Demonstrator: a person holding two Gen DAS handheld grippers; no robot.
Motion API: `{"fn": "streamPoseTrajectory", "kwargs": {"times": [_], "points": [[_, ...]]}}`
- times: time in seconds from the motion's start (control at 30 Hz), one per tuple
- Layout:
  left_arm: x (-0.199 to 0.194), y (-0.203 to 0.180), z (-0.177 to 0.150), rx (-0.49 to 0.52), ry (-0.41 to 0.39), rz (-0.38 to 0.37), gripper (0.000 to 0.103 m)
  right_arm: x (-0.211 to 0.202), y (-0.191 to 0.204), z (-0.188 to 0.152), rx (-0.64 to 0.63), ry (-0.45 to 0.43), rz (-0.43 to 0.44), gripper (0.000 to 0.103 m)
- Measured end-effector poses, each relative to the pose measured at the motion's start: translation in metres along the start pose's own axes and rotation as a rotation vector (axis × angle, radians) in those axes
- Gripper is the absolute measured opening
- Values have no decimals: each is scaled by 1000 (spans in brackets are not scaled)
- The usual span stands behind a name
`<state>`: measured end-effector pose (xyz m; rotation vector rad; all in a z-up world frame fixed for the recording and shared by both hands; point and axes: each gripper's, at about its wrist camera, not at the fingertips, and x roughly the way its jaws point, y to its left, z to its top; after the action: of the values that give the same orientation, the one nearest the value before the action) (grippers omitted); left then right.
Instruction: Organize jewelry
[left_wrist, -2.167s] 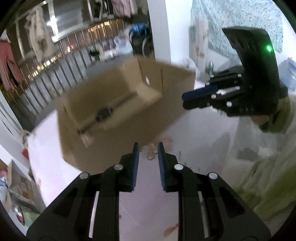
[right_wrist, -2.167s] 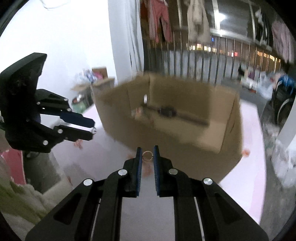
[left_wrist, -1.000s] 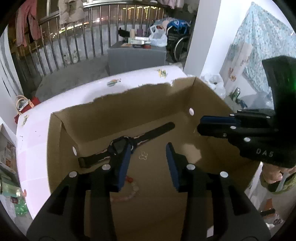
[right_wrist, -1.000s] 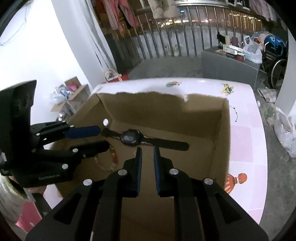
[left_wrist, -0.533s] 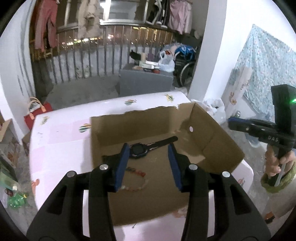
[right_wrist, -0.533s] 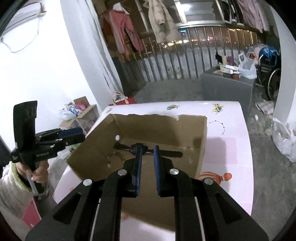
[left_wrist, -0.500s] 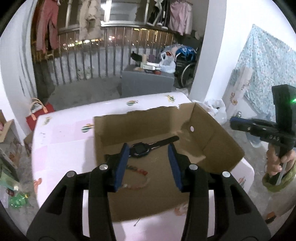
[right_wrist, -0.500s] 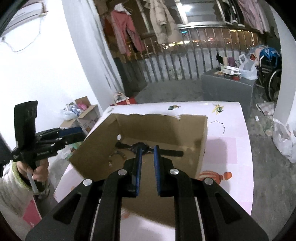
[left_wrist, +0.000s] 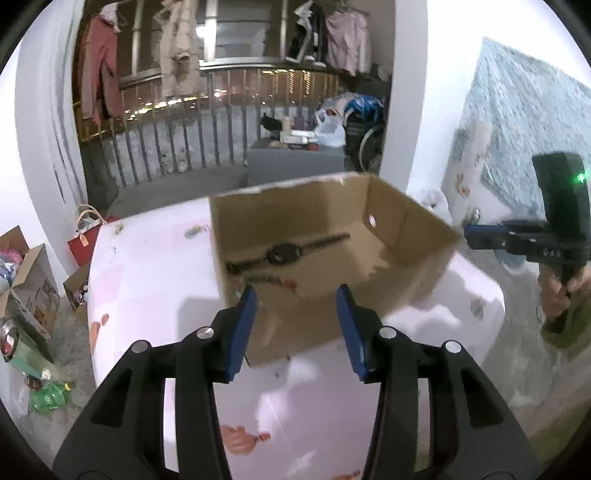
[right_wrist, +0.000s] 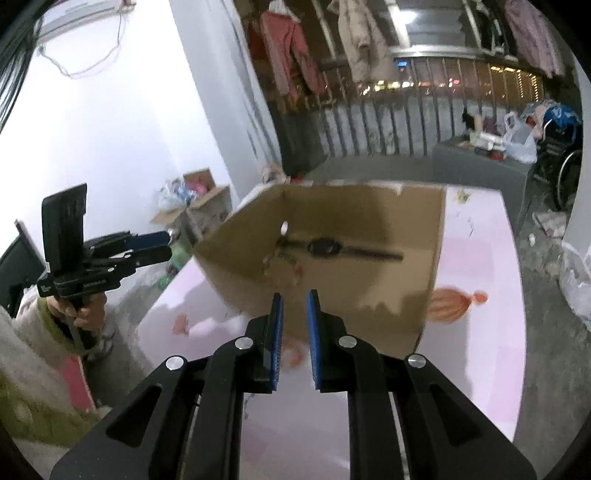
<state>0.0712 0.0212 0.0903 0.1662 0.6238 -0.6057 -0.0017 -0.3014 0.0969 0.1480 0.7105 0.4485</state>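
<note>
An open cardboard box (left_wrist: 406, 236) (right_wrist: 369, 302) stands on the pink table (left_wrist: 147, 277) (right_wrist: 480, 332). On its floor lie a black wristwatch (left_wrist: 284, 253) (right_wrist: 325, 246) and a beaded bracelet (left_wrist: 269, 278) (right_wrist: 291, 266). My left gripper (left_wrist: 295, 299) (right_wrist: 168, 245) is open and empty, held back from the box's near wall. My right gripper (right_wrist: 294, 299) (left_wrist: 471, 236) hovers before the box's near edge. Its pads are a narrow gap apart, and nothing is between them. No ring or small charm can be made out in the blurred box.
A grey cabinet (left_wrist: 295, 162) and a metal railing (left_wrist: 184, 147) stand behind the table. Cardboard boxes (left_wrist: 26, 273) and a red bag (left_wrist: 83, 243) sit on the floor at the left. A hand in a pale green sleeve (right_wrist: 74, 310) holds each gripper.
Both grippers have pulled back out of the box, which now looks smaller and farther off. The left jaws stand slightly wider; the right gap is unchanged.
</note>
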Motion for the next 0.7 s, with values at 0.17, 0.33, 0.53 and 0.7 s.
{"fn": "streamPoseTrajectory", "kwargs": {"times": [0.17,0.33,0.53,0.7], "points": [[24,-16,-28,2,84,-41,44,27,0,-25,59,99,31,14],[57,-39,-49,48,133,-27,44,62,-4,-43,131,166,38,14],[90,-55,-62,71,154,-42,35,94,-9,-60,174,216,8,14],[111,-53,-63,36,186,-62,27,109,-7,-61,185,227,2,14]]}}
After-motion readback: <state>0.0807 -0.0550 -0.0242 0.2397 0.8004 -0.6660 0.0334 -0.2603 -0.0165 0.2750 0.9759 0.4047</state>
